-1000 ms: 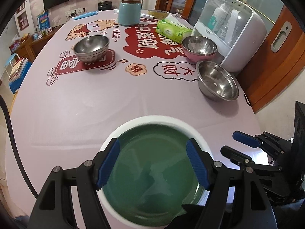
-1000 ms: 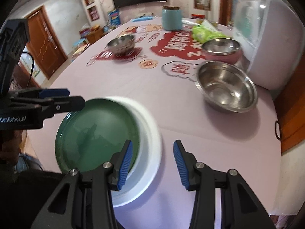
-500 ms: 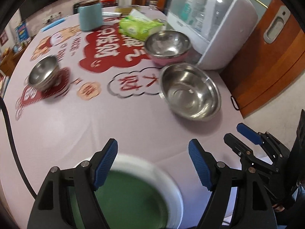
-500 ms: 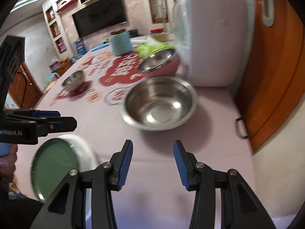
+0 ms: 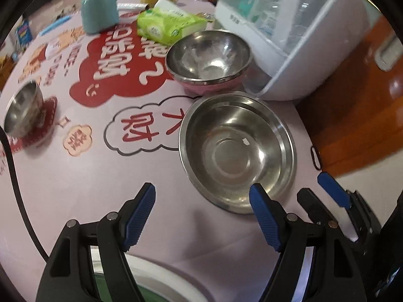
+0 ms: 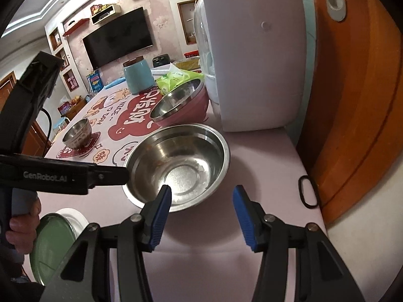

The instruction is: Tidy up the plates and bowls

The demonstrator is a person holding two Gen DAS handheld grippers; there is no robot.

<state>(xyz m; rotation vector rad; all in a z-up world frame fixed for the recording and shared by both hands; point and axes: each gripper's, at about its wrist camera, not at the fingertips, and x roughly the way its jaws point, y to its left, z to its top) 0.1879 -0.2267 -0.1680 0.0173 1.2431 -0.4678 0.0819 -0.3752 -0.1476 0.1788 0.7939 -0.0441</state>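
Note:
A large steel bowl (image 5: 236, 151) (image 6: 177, 162) sits near the table's right edge. Behind it stands a steel bowl in a pink shell (image 5: 207, 60) (image 6: 180, 105). A small steel bowl (image 5: 21, 110) (image 6: 76, 133) sits on a red coaster at the left. A green plate on a white plate (image 6: 54, 241) lies at the near edge; only its rim (image 5: 161, 280) shows in the left wrist view. My left gripper (image 5: 202, 214) is open and empty, just before the large bowl. My right gripper (image 6: 201, 216) is open and empty, at the large bowl's near right rim.
A white appliance (image 5: 289, 32) (image 6: 252, 58) stands at the back right, close behind the bowls. A teal canister (image 5: 99, 12) and a green tissue pack (image 5: 166, 25) sit at the far end. A wooden door (image 6: 357, 100) is right of the table edge.
Both grippers have moved away from the stacked plates toward the large steel bowl, which is now much closer. The plates have dropped to the near edge of both views.

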